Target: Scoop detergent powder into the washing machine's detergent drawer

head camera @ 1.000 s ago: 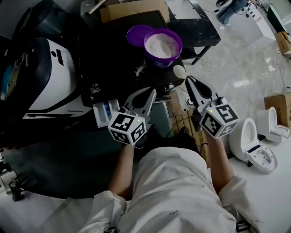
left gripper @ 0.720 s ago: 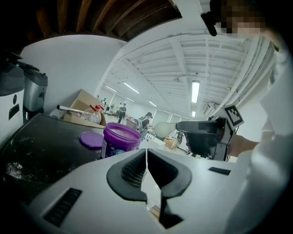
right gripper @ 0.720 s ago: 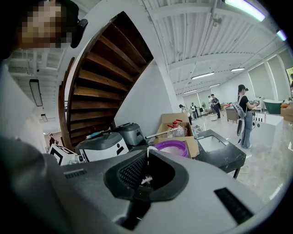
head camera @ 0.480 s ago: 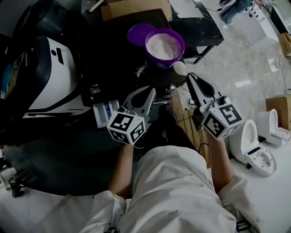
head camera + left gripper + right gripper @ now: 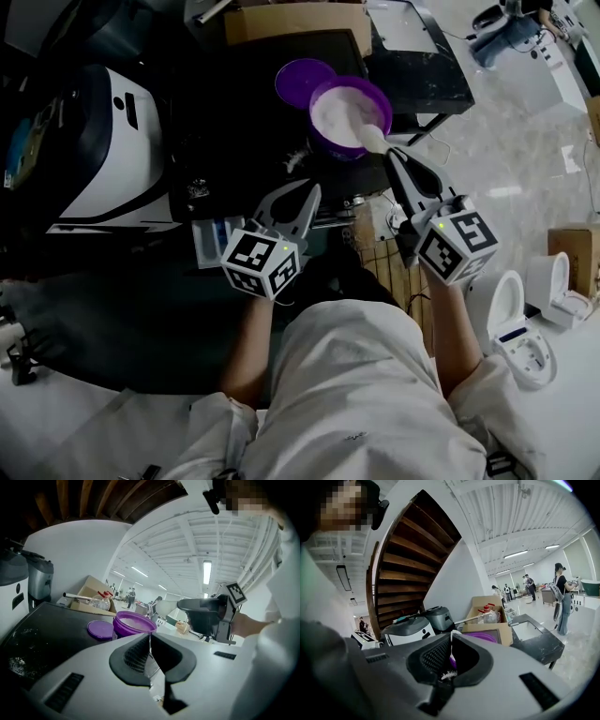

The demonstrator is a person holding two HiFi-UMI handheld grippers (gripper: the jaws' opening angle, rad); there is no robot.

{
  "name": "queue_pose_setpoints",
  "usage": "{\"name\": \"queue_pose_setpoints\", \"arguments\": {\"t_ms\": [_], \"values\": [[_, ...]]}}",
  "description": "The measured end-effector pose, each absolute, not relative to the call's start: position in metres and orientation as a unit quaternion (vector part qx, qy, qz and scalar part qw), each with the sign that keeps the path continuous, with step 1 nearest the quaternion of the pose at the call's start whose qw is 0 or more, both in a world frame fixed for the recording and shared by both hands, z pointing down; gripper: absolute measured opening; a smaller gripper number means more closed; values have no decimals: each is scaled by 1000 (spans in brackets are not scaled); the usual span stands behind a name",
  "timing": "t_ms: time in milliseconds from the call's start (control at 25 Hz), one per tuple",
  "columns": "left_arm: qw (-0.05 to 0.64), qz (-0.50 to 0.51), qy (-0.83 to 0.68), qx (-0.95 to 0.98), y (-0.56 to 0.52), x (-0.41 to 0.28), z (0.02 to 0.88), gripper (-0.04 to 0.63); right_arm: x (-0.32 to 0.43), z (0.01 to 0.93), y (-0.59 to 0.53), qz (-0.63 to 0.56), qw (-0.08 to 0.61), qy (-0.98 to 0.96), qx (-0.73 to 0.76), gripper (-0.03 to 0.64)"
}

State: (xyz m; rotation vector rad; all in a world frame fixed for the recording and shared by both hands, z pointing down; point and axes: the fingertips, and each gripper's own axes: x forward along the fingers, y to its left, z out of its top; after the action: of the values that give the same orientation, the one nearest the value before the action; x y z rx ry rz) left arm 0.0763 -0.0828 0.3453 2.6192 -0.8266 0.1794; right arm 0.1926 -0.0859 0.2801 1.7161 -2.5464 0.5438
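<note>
The left tool [image 5: 309, 190], pressed together on nothing, hovers just beside the detergent drawer [image 5: 214, 240]. The right tool [image 5: 390, 157] pinches the scoop [image 5: 372, 141] by its handle. The scoop's long axis runs away from the person, bowl pointing at the near rim of the purple powder tub [image 5: 330, 147] on the dark desk [image 5: 234, 103]

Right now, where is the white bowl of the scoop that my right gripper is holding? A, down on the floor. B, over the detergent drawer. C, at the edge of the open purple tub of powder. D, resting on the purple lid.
C: in the head view the scoop, clamped by its handle in the right gripper, has its bowl at the near rim of the purple tub.
</note>
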Motion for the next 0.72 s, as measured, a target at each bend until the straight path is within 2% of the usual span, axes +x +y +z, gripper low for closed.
{"name": "queue_pose_setpoints", "arguments": {"t_ms": [720], "values": [[220, 62, -358, 905, -151, 88, 367, 25, 206, 302, -186, 180, 84, -855, 479, 12]]}}
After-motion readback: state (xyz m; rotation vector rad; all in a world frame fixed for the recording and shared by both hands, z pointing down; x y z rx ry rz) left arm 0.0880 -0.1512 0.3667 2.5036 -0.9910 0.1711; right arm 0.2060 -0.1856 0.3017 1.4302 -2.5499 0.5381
